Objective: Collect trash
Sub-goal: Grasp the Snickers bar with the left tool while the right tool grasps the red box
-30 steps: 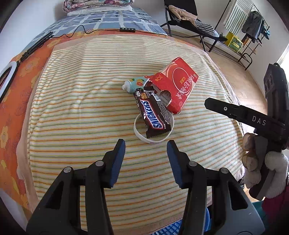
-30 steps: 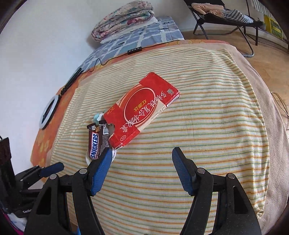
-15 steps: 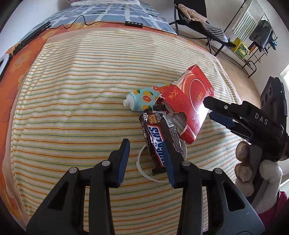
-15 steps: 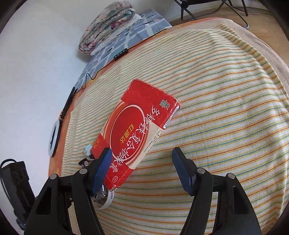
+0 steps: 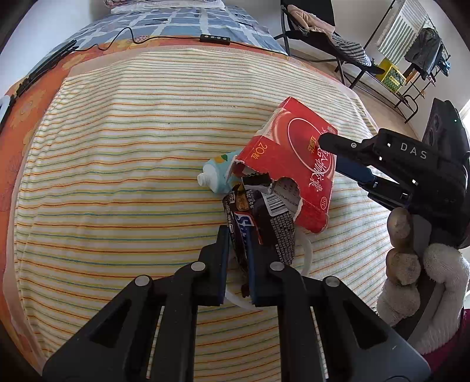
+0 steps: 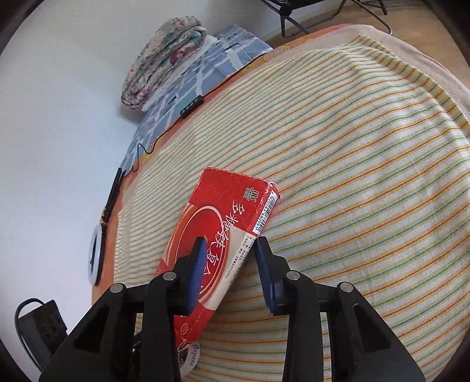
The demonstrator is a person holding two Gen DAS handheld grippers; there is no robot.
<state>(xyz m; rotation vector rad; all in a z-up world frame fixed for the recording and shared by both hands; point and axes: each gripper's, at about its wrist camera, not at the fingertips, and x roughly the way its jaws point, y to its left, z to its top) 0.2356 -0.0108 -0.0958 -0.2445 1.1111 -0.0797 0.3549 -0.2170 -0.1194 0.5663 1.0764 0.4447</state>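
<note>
Striped cloth [image 5: 132,182] in cream, orange and green covers the bed and fills most of both views, with a blue checked sheet [image 5: 188,23] at the top of the left wrist frame. Right of centre there lies the red carton [image 5: 296,164] — torn at its near end. The right gripper [image 6: 229,258] is closing on its edge, one pad over the printed face, one under. Just below the carton, the dark Snickers wrapper [image 5: 264,226] is between the closing jaws of the left gripper [image 5: 238,258], pads pressing it. A small pale-blue tube [image 5: 217,176] lies touching the carton's left corner — cap pointing left.
</note>
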